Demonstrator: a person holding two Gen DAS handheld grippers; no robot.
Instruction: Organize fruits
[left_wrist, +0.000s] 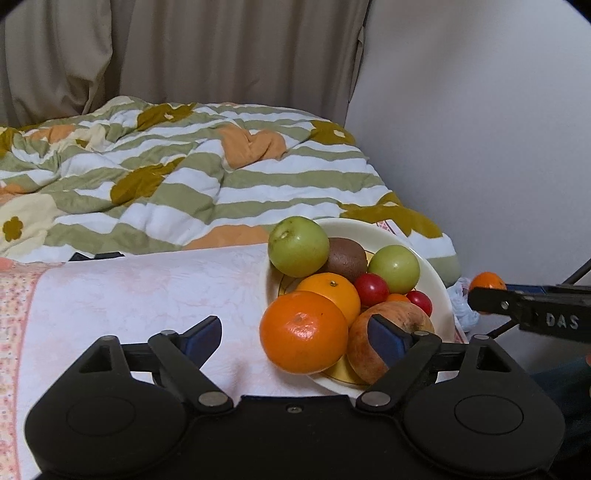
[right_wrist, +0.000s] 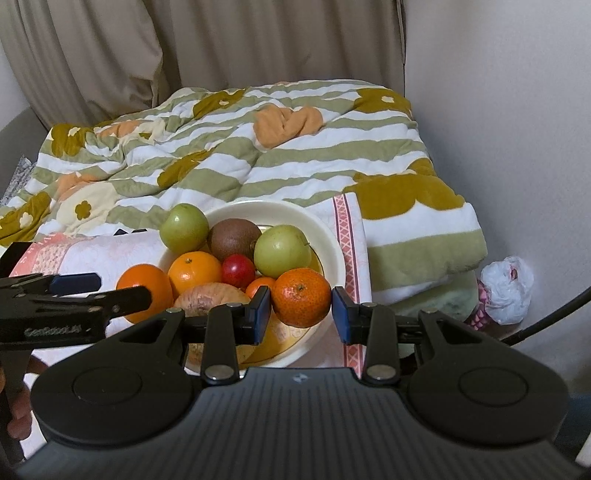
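A cream plate (left_wrist: 437, 275) (right_wrist: 334, 254) on a pale pink cloth holds two green apples (left_wrist: 298, 246), a kiwi (left_wrist: 347, 258), an orange (left_wrist: 330, 293), small red fruits (left_wrist: 371, 288) and a blotchy reddish apple (left_wrist: 402, 314). My left gripper (left_wrist: 293, 326) (right_wrist: 125, 287) stands open around a big orange (left_wrist: 303, 332) (right_wrist: 147, 286) that rests on the plate's near left rim; neither pad touches it. My right gripper (right_wrist: 301, 308) is shut on a tangerine (right_wrist: 301, 297) (left_wrist: 487, 282), held just off the plate's right side.
Behind the plate lies a rumpled green-and-white striped quilt (left_wrist: 207, 184) on a bed. The pink cloth (left_wrist: 129, 295) stretches away to the left. A white wall (left_wrist: 480, 147) closes the right side, and a white plastic bag (right_wrist: 508, 291) lies below it.
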